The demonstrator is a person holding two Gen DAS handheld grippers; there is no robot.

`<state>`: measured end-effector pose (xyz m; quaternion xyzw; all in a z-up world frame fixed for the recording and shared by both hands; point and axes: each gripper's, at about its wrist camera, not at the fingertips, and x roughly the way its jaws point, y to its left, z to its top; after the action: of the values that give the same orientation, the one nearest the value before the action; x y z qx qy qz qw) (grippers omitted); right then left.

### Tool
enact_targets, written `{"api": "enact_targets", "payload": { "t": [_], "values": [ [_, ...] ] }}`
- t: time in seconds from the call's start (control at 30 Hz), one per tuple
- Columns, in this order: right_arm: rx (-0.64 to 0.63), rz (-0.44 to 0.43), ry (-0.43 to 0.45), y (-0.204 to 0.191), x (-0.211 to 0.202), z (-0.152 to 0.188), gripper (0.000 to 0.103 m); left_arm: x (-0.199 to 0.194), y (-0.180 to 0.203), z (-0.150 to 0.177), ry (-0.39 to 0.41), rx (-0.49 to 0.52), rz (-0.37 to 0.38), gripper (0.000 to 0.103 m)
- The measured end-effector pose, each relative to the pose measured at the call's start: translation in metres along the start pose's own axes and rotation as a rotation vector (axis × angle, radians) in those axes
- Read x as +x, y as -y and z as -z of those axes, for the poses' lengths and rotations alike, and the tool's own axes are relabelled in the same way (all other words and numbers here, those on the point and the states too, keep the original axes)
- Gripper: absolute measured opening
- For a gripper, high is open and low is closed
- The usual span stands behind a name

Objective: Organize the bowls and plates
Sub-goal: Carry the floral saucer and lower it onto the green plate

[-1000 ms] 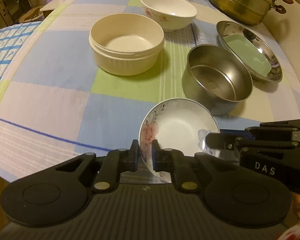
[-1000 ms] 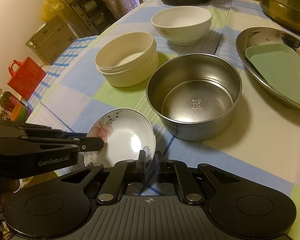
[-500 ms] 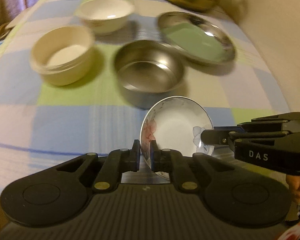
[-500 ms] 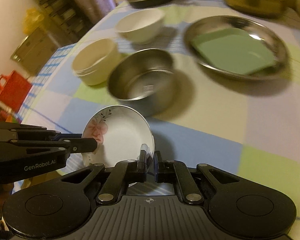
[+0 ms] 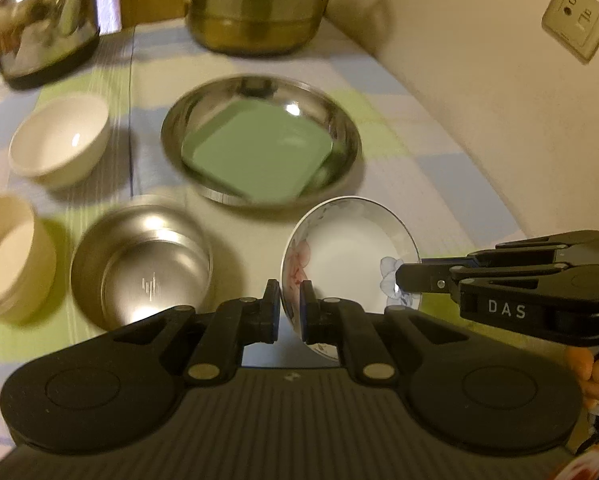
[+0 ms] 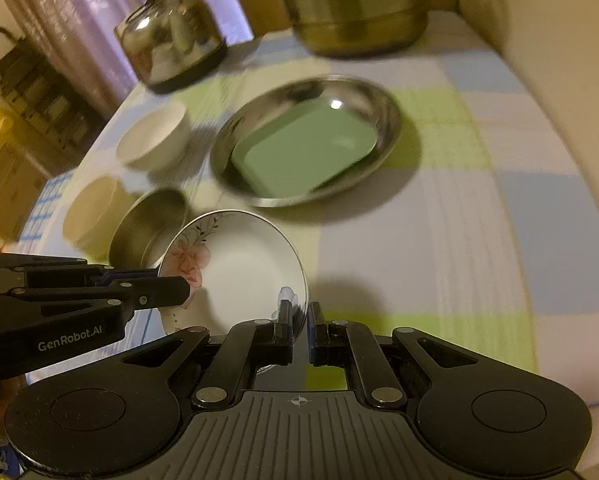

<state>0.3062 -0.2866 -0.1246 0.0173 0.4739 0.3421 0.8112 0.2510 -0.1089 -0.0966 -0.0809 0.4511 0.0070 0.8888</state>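
A checked tablecloth (image 5: 383, 92) in pale blue, green and cream covers the table, which runs up to a cream wall bearing a socket plate (image 5: 577, 24).

The floral dish (image 5: 351, 248) is a small, shallow white round dish with a thin dark rim, a pink blossom painted on one side of its well and a bluish one on the opposite side. It is lifted clear of the cloth, carried between two tools. The left gripper (image 5: 289, 306) pinches the rim by the pink flower, its pads pressed together on the porcelain. The right gripper (image 6: 299, 326) clamps the opposite rim by the blue flower in the same way.

A second ago the dish hung in front of the steel bowl (image 5: 139, 264) with the cream ribbed tub (image 5: 7, 256) ahead of the left gripper. Now the bowl and tub lie off to that gripper's left, and the steel pan (image 5: 341, 128) holding a green square plate (image 5: 255, 152) sits straight ahead, just beyond the dish. Both grips on the rim look the same as before.

The dish faces open side up, tipped slightly. Being round, it has no long axis; the line between the two pinched points runs across from one gripper to the other. Farther ahead stand a white bowl (image 5: 59, 140), a kettle (image 5: 43, 24) and a brass-coloured steamer pot (image 5: 259, 4).
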Motion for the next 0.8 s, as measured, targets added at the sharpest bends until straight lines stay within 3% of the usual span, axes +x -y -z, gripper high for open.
{"api": "enact_targets", "payload": {
  "t": [0.37, 0.8],
  "values": [
    [0.014, 0.009, 0.078, 0.007, 0.017, -0.066, 0.007, 0.029, -0.009, -0.07, 0.058, -0.007, -0.019, 0.009],
    [0.068, 0.029, 0.054, 0.019, 0.066, -0.118, 0.007, 0.071, -0.043, -0.112, 0.02, -0.043, -0.019, 0.009]
  ]
}}
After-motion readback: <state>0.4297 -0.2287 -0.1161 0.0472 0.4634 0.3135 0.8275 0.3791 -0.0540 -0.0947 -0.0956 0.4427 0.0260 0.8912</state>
